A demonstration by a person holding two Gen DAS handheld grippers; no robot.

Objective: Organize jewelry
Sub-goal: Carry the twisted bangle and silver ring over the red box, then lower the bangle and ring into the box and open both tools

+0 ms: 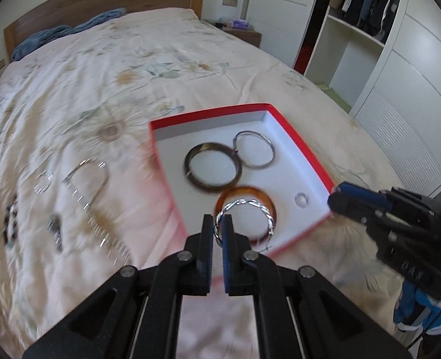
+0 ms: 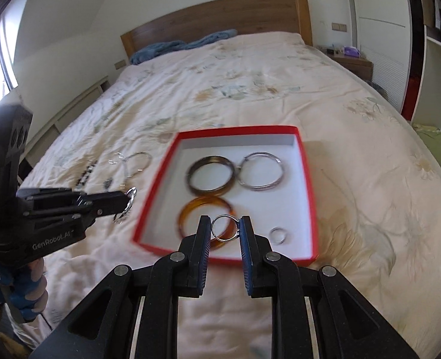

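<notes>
A red box [image 1: 160,125] [image 2: 308,185] with a white inside lies on the bed. In it are a dark bangle [image 1: 211,166] [image 2: 210,176], a silver bangle [image 1: 254,149] [image 2: 260,172], an amber bangle [image 1: 247,193] [image 2: 204,208] and a small ring [image 1: 301,199] [image 2: 277,235]. My left gripper [image 1: 219,224] [image 2: 124,200] is shut on a twisted silver bracelet [image 1: 268,218] [image 2: 129,203], held above the box's near left edge. My right gripper [image 2: 225,227] [image 1: 337,194] is shut on a silver ring [image 2: 224,227], held over the box's near edge.
Loose jewelry lies on the floral bedspread left of the box: a silver chain [image 1: 85,185] [image 2: 136,164], small rings [image 1: 43,181] and dark beaded pieces [image 1: 10,224] [image 2: 84,176]. A blue blanket [image 2: 178,45] lies by the wooden headboard [image 2: 220,15]. White wardrobes [image 1: 406,95] stand to the right.
</notes>
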